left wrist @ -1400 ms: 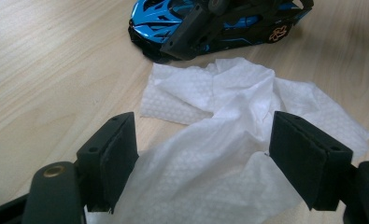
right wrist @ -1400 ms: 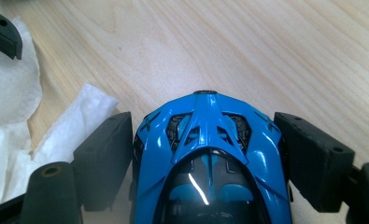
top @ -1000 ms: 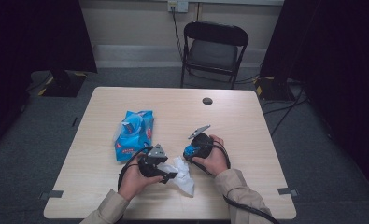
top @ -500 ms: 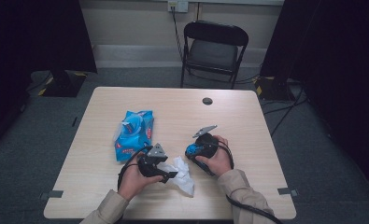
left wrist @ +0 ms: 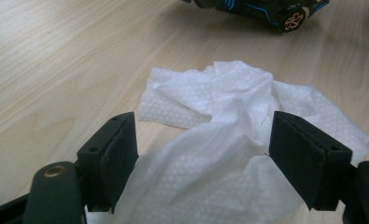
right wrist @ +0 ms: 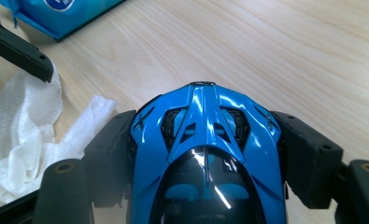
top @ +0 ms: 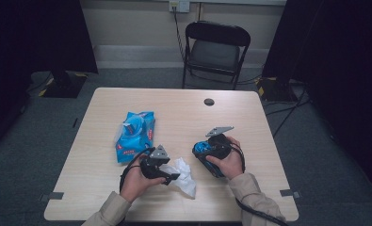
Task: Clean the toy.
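Bench, pale wood grain, rectangular, round dark grommet near far edge. Left gripper low over near-centre, jaws apart, astride crumpled white wipe; right jaw against a fold of the wipe, left jaw clear of it, no clamp visible. Wipe flat on bench, well in from near edge, spread toward the right. Right gripper just right of wipe, clamped on blue toy car across its body, pads tight against both flanks, car nose pointing ahead over bare wood; same car in left gripper view at top edge, wheel on show, whether resting on bench cannot tell. Blue wipe packet left of centre, lying flat, just beyond left gripper, apart from wipe. Open bench: broad bare strip along far edge, bare band down right side, smaller free corner at near left. Black folding chair beyond far edge, apart from bench. Grey carpet floor around all sides.
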